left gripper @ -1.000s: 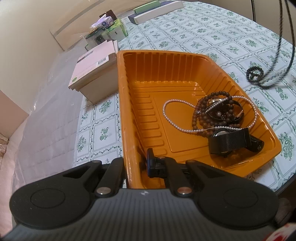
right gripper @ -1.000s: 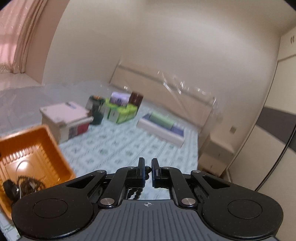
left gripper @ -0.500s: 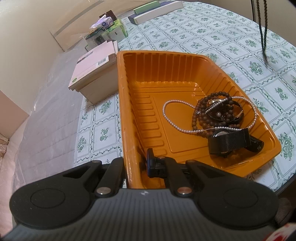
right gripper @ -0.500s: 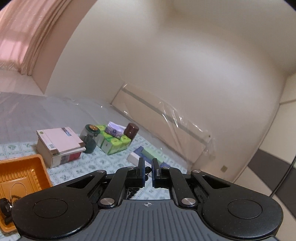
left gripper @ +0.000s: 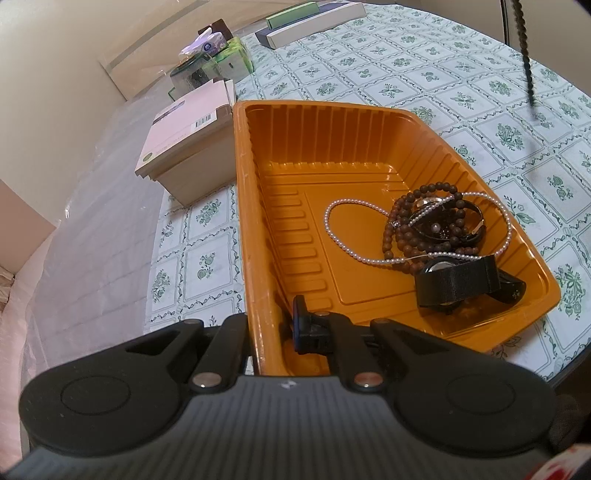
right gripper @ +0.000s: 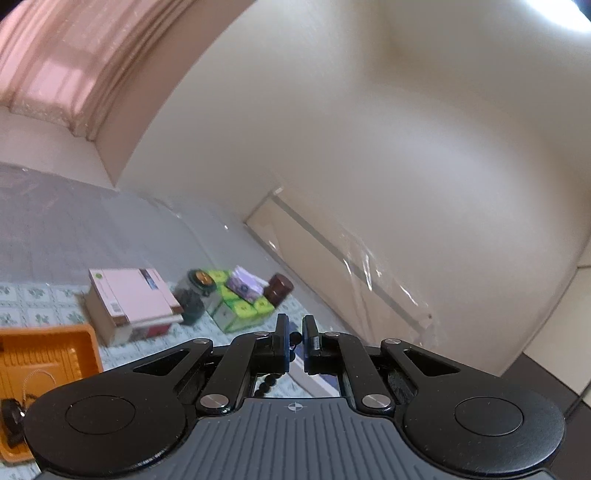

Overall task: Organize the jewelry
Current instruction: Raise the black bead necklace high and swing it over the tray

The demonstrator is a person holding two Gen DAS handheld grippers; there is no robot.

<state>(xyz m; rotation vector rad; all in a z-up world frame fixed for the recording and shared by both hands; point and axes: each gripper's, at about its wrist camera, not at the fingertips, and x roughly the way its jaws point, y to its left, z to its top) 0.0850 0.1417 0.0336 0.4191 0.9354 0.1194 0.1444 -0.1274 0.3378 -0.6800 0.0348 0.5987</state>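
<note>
An orange tray [left gripper: 255, 206] lies on the patterned tablecloth. In it are a pearl necklace [left gripper: 354, 254], a brown bead string [left gripper: 397, 221], a dark bangle [left gripper: 447, 227] and a black-strapped watch [left gripper: 458, 282]. My left gripper [left gripper: 273, 325] is shut on the tray's near left wall. My right gripper [right gripper: 294, 338] is high above the table, shut on a black bead necklace [right gripper: 271, 380] that hangs below it; its lower end dangles in the left wrist view [left gripper: 526, 66]. The tray's corner shows in the right wrist view [right gripper: 48, 350].
A pink-topped box [left gripper: 188, 144] stands left of the tray. Behind it are a jar [left gripper: 188, 75], green boxes [left gripper: 231, 57] and a tissue pack [left gripper: 205, 42]. Long flat boxes [left gripper: 310, 16] lie at the far edge. The table's rim [left gripper: 569, 369] curves near right.
My right gripper has risen, lifting the black bead necklace off the tablecloth so it hangs free. My left gripper and the tray have stayed put.
</note>
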